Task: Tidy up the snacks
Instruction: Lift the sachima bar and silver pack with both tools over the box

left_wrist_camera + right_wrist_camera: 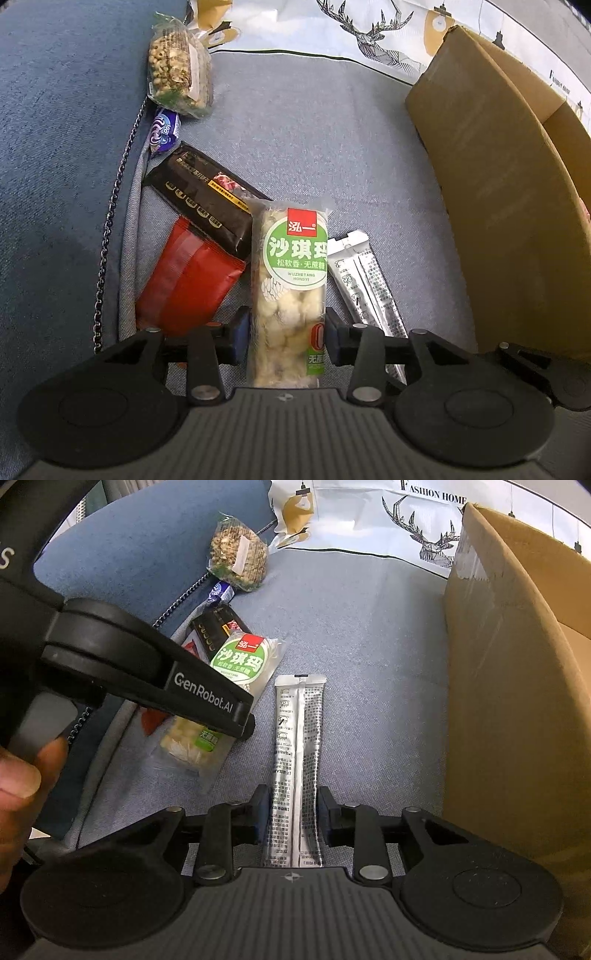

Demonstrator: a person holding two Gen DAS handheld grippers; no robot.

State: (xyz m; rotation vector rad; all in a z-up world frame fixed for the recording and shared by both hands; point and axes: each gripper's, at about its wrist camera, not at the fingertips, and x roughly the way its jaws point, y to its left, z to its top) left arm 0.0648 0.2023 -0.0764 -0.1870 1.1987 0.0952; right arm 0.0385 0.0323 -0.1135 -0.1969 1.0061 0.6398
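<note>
My left gripper is shut on a clear sachima snack pack with a green label, which also shows in the right wrist view. My right gripper is shut on a silver stick sachet, which lies right of the sachima pack in the left wrist view. A red packet, a black packet, a small purple packet and a clear bag of grain snack lie along the left of the blue-grey cushion.
An open cardboard box stands at the right and shows in the right wrist view. A white deer-print pillow lies at the back. A dark blue cushion with a chain is at the left.
</note>
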